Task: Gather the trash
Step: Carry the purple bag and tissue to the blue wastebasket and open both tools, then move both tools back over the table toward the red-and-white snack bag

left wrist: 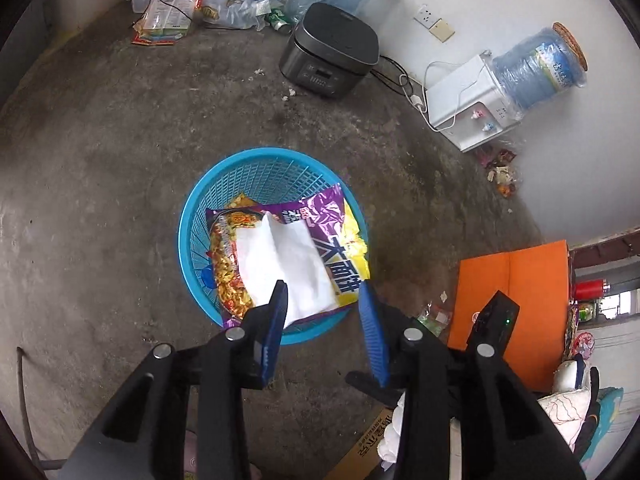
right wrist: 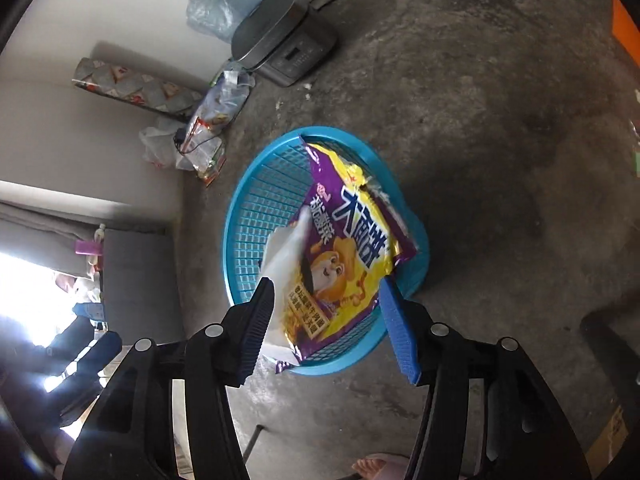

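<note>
Trash, a white tissue (left wrist: 280,264) and purple-yellow noodle wrapper (right wrist: 344,256), is seen inside a blue basket (left wrist: 260,172); left gripper (left wrist: 324,300) and right gripper (right wrist: 328,296) are held apart, gripping nothing.

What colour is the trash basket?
Blue basket, an open lattice; clearest in the left wrist view.

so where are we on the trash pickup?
Done: a purple-yellow snack bag and a white tissue lie in the blue basket. In hand: nothing; left gripper and right gripper are both open above it. Left: small wrappers near the orange board and litter beside the water dispenser.
</note>
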Demonstrator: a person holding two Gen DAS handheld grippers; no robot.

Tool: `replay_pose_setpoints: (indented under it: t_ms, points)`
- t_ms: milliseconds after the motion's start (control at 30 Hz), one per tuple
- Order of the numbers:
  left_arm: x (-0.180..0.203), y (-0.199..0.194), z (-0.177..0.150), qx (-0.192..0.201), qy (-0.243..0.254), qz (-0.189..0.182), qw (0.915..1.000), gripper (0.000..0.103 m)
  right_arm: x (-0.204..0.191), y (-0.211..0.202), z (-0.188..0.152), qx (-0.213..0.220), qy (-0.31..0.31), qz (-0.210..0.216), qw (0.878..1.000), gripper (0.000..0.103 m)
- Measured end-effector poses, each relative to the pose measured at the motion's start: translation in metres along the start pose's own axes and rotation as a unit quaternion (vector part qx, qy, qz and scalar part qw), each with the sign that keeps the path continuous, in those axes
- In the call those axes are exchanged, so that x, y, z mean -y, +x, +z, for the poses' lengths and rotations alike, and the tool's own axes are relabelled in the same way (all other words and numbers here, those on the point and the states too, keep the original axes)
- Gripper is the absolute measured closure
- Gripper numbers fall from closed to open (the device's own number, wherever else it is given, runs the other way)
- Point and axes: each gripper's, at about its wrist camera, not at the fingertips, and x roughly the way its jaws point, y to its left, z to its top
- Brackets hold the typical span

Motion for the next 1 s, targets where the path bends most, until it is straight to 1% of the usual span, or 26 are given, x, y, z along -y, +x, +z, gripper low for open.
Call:
replay_pose_setpoints:
  t_ms: [67, 100, 200, 267, 333, 400, 467, 500, 533, 567, 600, 633, 700, 733, 800, 833, 867, 933, 1000]
  points:
    - [0.003, -0.007, -0.003, 0.003, 0.021, 0.006, 0.9998, 0.066, 0.001, -0.014, -0.002, 0.017, -0.004, 0.004, 1.000, 0.050]
    - [0.005, -0.015, -0.003, 0.010, 0.029, 0.012, 0.9995, 0.066, -0.001, -0.021, -0.003, 0.027, -0.007, 0.003, 1.000, 0.049]
    - [0.010, -0.046, -0.001, 0.040, 0.036, 0.013, 0.9985, 0.063, -0.006, -0.036, -0.005, 0.045, -0.013, 0.008, 0.999, 0.049]
    - [0.014, -0.076, -0.001, 0.063, 0.050, 0.019, 0.9966, 0.062, -0.014, -0.047, -0.007, 0.055, -0.021, 0.013, 0.998, 0.049]
    - [0.019, -0.111, -0.005, 0.086, 0.072, 0.033, 0.9931, 0.060, -0.024, -0.055, -0.008, 0.070, -0.039, 0.017, 0.997, 0.048]
    - [0.022, -0.150, -0.013, 0.108, 0.093, 0.050, 0.9885, 0.056, -0.041, -0.056, -0.009, 0.072, -0.075, 0.017, 0.994, 0.048]
    - [0.020, -0.192, -0.026, 0.130, 0.109, 0.074, 0.9827, 0.052, -0.062, -0.046, -0.011, 0.061, -0.131, 0.001, 0.990, 0.050]
    - [0.017, -0.213, -0.034, 0.141, 0.113, 0.083, 0.9801, 0.052, -0.073, -0.038, -0.012, 0.052, -0.160, -0.012, 0.986, 0.053]
    - [0.012, -0.234, -0.045, 0.149, 0.114, 0.097, 0.9774, 0.051, -0.084, -0.025, -0.014, 0.035, -0.190, -0.030, 0.981, 0.055]
    - [0.006, -0.255, -0.056, 0.156, 0.113, 0.112, 0.9749, 0.050, -0.094, -0.008, -0.016, 0.013, -0.222, -0.053, 0.974, 0.058]
    - [-0.003, -0.275, -0.069, 0.162, 0.108, 0.125, 0.9728, 0.050, -0.101, 0.012, -0.018, -0.005, -0.250, -0.080, 0.965, 0.066]
    - [-0.012, -0.295, -0.083, 0.168, 0.100, 0.137, 0.9711, 0.049, -0.104, 0.034, -0.019, -0.027, -0.273, -0.109, 0.956, 0.070]
    - [-0.036, -0.333, -0.115, 0.183, 0.074, 0.151, 0.9687, 0.049, -0.100, 0.081, -0.019, -0.073, -0.293, -0.167, 0.939, 0.077]
    - [-0.049, -0.350, -0.132, 0.191, 0.056, 0.154, 0.9677, 0.048, -0.092, 0.105, -0.018, -0.098, -0.296, -0.200, 0.929, 0.084]
    - [-0.076, -0.384, -0.169, 0.211, 0.011, 0.159, 0.9645, 0.048, -0.077, 0.144, -0.018, -0.142, -0.289, -0.245, 0.915, 0.086]
    - [-0.089, -0.398, -0.188, 0.222, -0.008, 0.165, 0.9610, 0.048, -0.072, 0.161, -0.018, -0.158, -0.289, -0.261, 0.907, 0.086]
    - [-0.100, -0.412, -0.207, 0.235, -0.027, 0.176, 0.9556, 0.048, -0.068, 0.174, -0.018, -0.169, -0.291, -0.272, 0.901, 0.086]
    - [-0.120, -0.434, -0.243, 0.257, -0.062, 0.202, 0.9429, 0.048, -0.062, 0.195, -0.017, -0.188, -0.284, -0.288, 0.895, 0.089]
    - [-0.136, -0.451, -0.275, 0.276, -0.098, 0.220, 0.9305, 0.048, -0.059, 0.210, -0.017, -0.196, -0.288, -0.308, 0.885, 0.089]
